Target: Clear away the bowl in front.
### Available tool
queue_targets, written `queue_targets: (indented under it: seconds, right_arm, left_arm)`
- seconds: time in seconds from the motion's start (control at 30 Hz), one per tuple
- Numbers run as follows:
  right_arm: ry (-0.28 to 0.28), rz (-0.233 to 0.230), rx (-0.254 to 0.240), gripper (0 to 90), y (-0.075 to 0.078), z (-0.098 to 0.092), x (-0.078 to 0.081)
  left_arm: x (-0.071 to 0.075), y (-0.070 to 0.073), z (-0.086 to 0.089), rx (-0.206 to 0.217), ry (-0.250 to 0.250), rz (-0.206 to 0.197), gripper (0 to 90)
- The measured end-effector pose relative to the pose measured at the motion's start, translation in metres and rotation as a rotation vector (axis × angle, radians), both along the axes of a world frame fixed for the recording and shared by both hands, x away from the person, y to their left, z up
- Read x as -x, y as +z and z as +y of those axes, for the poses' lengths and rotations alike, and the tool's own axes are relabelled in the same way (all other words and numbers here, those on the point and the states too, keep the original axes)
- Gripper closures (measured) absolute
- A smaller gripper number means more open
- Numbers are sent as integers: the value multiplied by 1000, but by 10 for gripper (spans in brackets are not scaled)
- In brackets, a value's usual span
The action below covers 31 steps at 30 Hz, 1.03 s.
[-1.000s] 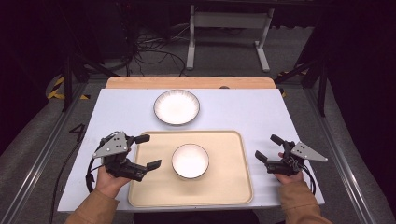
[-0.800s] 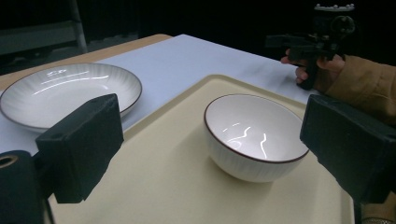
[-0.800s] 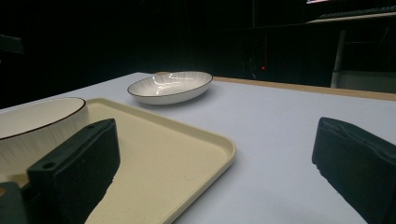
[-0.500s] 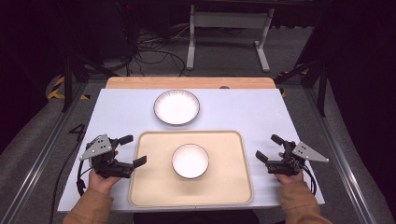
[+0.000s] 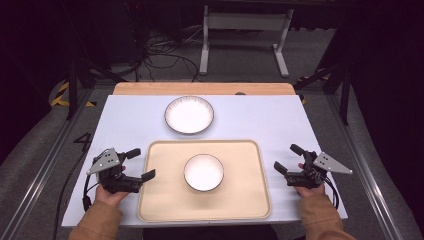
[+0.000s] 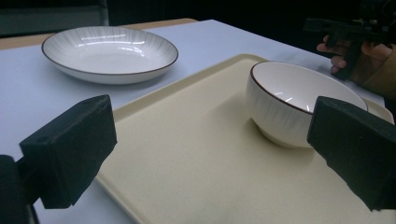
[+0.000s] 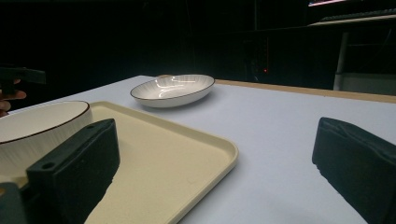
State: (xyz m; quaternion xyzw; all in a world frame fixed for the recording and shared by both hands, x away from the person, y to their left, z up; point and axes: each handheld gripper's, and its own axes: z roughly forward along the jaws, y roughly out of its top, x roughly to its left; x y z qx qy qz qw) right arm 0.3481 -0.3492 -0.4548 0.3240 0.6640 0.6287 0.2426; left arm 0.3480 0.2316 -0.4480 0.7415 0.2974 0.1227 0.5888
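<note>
Holding both grippers wide and empty, we are keeping the left gripper (image 5: pixel 136 164), its jaws just opened further, at the left edge of the tray (image 5: pixel 165 200) and the right gripper (image 5: pixel 289 159) off its right edge. We are seeing the round bowl (image 5: pixel 203 172) sitting upright at the tray's middle, mouth up, with no long axis, and the plate (image 5: pixel 189 114) lying beyond the tray on the white table (image 5: pixel 130 125), a dark room behind.

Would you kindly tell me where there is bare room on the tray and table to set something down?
The tray is bare all around the bowl. The table is free either side of the plate. It is tighter at the tray's side edges, by the left gripper and right gripper.
</note>
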Motion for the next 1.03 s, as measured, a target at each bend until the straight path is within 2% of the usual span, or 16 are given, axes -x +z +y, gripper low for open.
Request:
queue_targets:
  seconds: [0.13,0.37,0.5,0.73,1.03]
  right_arm:
    - [0,0,-2,13,0,0,0]
    - [0,1,-4,13,0,0,0]
    - [2,2,-4,13,0,0,0]
    - [5,2,-9,13,0,0,0]
    - [4,1,-8,13,0,0,0]
  left_arm:
    - [-1,-5,3,-1,8,17,19]
    - [-3,-10,0,-54,-13,40,21]
    - [-2,-13,-1,-41,-18,62,15]
    - [-1,-16,0,-17,2,63,13]
    - [-1,-16,0,-21,1,62,14]
